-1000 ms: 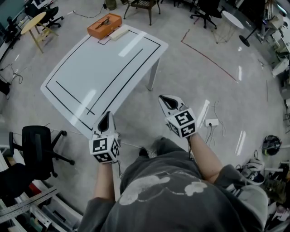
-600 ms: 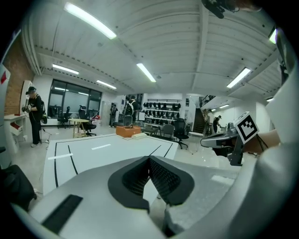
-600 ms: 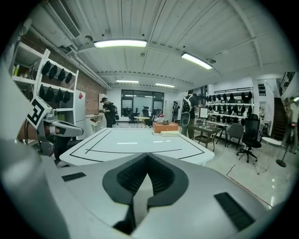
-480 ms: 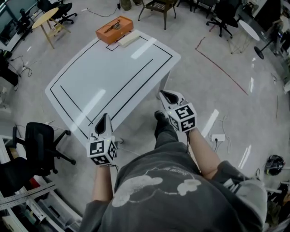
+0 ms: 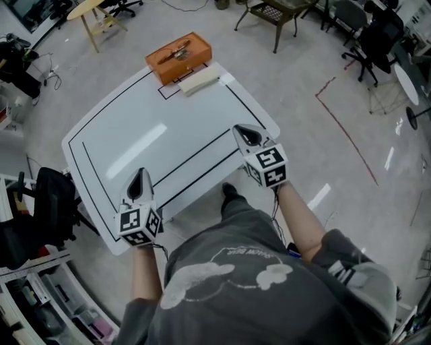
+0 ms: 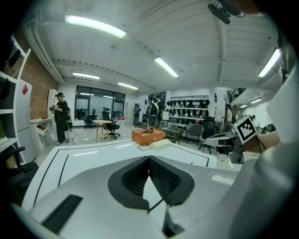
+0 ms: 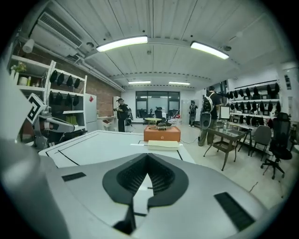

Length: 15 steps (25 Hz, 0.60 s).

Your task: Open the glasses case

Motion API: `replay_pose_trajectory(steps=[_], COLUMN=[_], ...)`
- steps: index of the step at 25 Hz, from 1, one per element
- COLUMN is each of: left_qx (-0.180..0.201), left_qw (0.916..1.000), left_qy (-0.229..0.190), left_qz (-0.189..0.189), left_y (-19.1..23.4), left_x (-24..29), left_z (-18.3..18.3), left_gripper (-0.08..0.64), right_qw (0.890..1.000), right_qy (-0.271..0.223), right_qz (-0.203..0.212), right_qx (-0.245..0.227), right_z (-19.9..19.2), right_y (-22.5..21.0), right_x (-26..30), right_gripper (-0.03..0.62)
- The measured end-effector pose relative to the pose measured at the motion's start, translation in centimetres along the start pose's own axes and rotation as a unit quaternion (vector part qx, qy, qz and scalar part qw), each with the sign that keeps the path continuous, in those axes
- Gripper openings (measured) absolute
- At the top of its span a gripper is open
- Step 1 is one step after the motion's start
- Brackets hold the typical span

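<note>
A cream, flat glasses case point(image 5: 199, 80) lies shut at the far corner of the white table point(image 5: 135, 145), beside an orange box point(image 5: 178, 52). The case point(image 6: 161, 144) shows far ahead in the left gripper view, and again as the case point(image 7: 163, 144) in the right gripper view. My left gripper point(image 5: 139, 174) hangs over the table's near edge, shut and empty. My right gripper point(image 5: 244, 130) is over the near right edge, also shut with nothing in it. Both point toward the case, well short of it.
Black lines mark the tabletop. A dark object, perhaps glasses, rests on the orange box point(image 7: 161, 133). A black office chair point(image 5: 50, 209) stands left of the table, a round wooden table point(image 5: 94, 10) and a dark chair point(image 5: 273, 13) beyond it. People stand at the room's far end point(image 7: 122, 114).
The person has walked up to the table. Both grippers have gone from over the floor to over the table's near edge, still shut.
</note>
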State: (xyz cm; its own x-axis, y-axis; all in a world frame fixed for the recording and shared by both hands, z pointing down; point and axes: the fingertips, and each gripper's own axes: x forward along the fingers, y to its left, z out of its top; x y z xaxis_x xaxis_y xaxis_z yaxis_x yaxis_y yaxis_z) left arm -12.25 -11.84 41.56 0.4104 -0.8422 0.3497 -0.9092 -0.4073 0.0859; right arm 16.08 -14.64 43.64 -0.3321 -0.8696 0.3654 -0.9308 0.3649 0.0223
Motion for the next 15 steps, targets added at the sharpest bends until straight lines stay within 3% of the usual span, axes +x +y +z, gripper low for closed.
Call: replay_pose_trajectory(steps=[5, 15], left_qx=[-0.015, -0.008], left_qw=[0.9994, 0.9987], left_qy=[0.005, 0.024], left_qz=[0.030, 0.044], left_y=[-1.9, -5.7], left_x=[6.0, 17.2], left_z=[1.8, 4.0], left_gripper=[0.003, 0.002], right_qw=[0.999, 0.992], right_qy=[0.008, 0.040], right_qz=[0.039, 0.091], right_qx=[-0.019, -0.078], right_z=[1.6, 2.3], right_y=[-5.4, -11.4], right_x=[5.2, 13.8], right_gripper=[0.000, 0.000])
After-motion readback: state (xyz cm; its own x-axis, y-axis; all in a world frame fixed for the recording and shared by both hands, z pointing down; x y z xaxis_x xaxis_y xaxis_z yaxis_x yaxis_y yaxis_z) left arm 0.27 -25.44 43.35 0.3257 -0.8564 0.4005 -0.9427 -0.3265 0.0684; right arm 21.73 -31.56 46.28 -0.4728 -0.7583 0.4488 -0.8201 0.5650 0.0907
